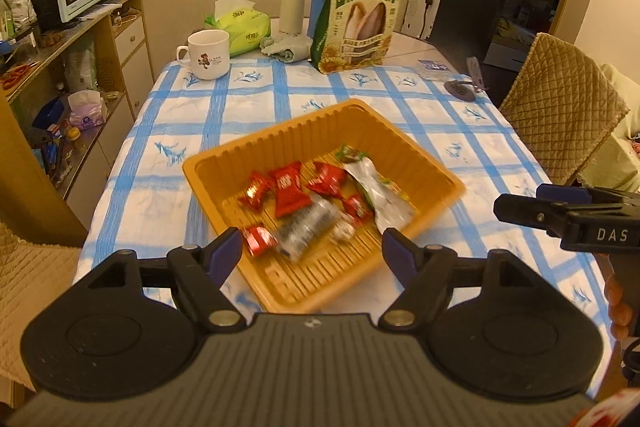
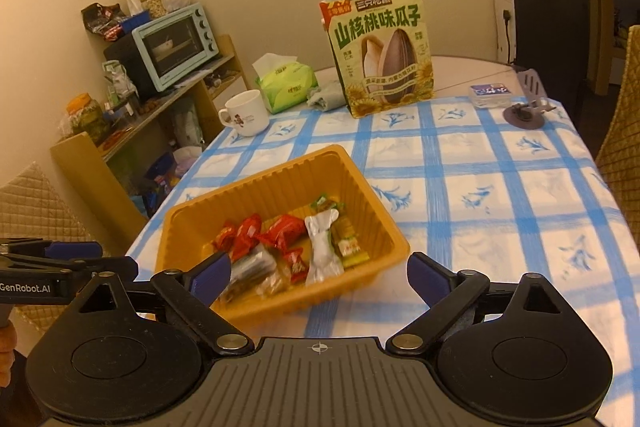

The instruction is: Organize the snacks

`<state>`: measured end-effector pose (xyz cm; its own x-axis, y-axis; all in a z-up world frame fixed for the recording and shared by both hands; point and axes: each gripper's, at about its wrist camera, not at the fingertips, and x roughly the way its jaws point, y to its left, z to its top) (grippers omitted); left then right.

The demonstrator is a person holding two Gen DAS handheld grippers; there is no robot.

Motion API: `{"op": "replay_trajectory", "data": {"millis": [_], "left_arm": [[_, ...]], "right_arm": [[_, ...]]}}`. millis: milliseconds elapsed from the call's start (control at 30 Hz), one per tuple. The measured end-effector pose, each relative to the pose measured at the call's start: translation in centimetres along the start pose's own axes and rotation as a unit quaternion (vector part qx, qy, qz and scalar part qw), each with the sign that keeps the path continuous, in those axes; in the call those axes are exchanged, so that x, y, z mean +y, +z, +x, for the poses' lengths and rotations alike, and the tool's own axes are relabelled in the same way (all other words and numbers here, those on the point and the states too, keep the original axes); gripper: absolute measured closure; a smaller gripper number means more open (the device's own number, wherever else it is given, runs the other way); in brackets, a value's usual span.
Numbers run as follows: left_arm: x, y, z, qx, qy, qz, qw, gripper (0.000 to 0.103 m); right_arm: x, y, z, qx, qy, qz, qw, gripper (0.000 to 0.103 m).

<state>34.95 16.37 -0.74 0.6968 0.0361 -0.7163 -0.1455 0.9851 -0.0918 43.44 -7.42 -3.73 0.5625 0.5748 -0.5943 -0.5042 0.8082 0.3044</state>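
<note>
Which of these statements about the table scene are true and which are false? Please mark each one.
1. The orange tray holds several wrapped snacks. True.
2. The left tool grips a red snack. False: it is open and holds nothing.
3. The sunflower seed bag stands upright on the table. True.
4. The white mug lies inside the tray. False: it stands on the tablecloth, beyond the tray.
5. The right tool is open. True.

left gripper (image 1: 312,251): black linkage arms, blue pads, silver pivot rivets, ribbed grey base, round black discs, white "GenRobot.AI" lettering | right gripper (image 2: 319,277): same build, crosshair mark on base, white "DAS" lettering on side
</note>
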Motion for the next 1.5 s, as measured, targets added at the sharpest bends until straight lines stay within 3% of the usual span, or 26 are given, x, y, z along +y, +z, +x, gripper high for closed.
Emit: {"op": "replay_trajectory", "data": {"millis": [700,1133,1500], "left_arm": [[-8.3,-10.8,-11.2,0.010,0.007,-0.020,0.9997,0.028],[-11.5,-15.3,-13.6,0.032,-0.001,-0.018,0.9993,0.028],[-12.9,-16.9,-14.5,0.038,-0.013,-0.008,0.9992,0.028]], "right_arm": [[0.6,-9.7,-12.6,0.051,-0.003,-0.026,0.998,0.008],[-0.2,-13.1,-17.5,0.056,-0.013,-0.010,0.998,0.008],[-0.1,-14.7,-18.8,0.070,-0.018,-0.007,0.997,0.008]]}}
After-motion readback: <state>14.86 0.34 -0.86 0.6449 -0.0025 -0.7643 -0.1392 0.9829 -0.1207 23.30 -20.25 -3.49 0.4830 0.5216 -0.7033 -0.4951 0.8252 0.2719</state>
